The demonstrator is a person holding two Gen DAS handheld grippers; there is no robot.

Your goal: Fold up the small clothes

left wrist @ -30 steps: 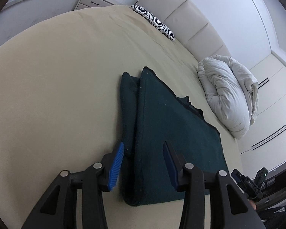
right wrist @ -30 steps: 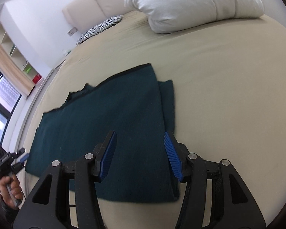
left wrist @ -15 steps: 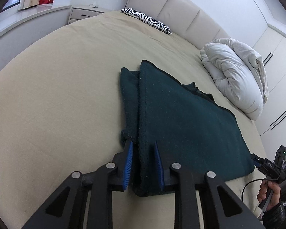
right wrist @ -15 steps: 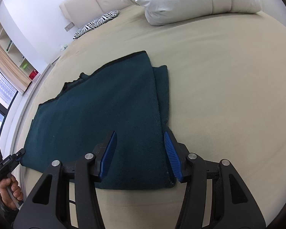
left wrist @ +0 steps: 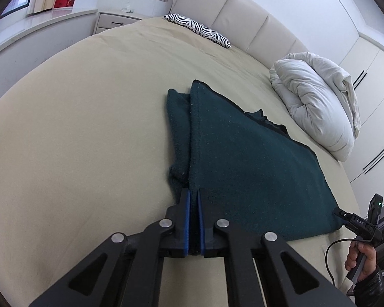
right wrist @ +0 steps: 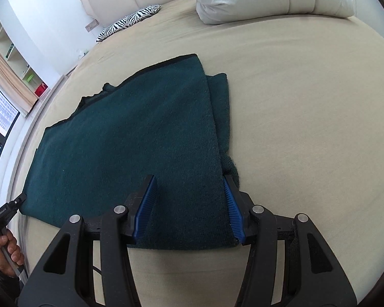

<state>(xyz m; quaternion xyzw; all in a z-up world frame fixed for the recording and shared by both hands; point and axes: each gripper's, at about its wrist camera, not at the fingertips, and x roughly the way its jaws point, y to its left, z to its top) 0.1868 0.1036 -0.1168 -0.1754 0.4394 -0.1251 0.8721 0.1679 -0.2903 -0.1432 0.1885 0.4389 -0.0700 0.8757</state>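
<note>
Garment (left wrist: 248, 158) of dark green knit lies flat on the beige bed (left wrist: 76, 133), partly folded, with a narrower layer showing along one long edge. In the left wrist view it spreads from the centre toward 4 o'clock; in the right wrist view (right wrist: 130, 138) it spreads from the centre toward 8 o'clock.

Left hand-held gripper (left wrist: 193, 199), at 6 o'clock in its own view, is clenched on the near corner of the garment: the blue pads (left wrist: 187, 220) stand almost together with the fabric edge pinched between them. The same gripper shows at 8 o'clock in the right wrist view, at the garment's far corner.

Right hand-held gripper (right wrist: 189, 199) is released, its blue pads (right wrist: 147, 204) spread wide over the opposite near corner; the right pad lies along the garment's folded edge, the left pad over the cloth. Whether the pads touch the fabric cannot be told. Its holder's hand (left wrist: 361, 258) appears at 4 o'clock in the left wrist view.

White duvet (left wrist: 317, 110), bundled, sits at 2 o'clock in the left wrist view, apart from the garment. Zebra-striped pillow (left wrist: 199, 29) lies at 12 o'clock against the padded headboard (left wrist: 243, 18). Nightstand (left wrist: 115, 21) stands at 11 o'clock beside the bed.
</note>
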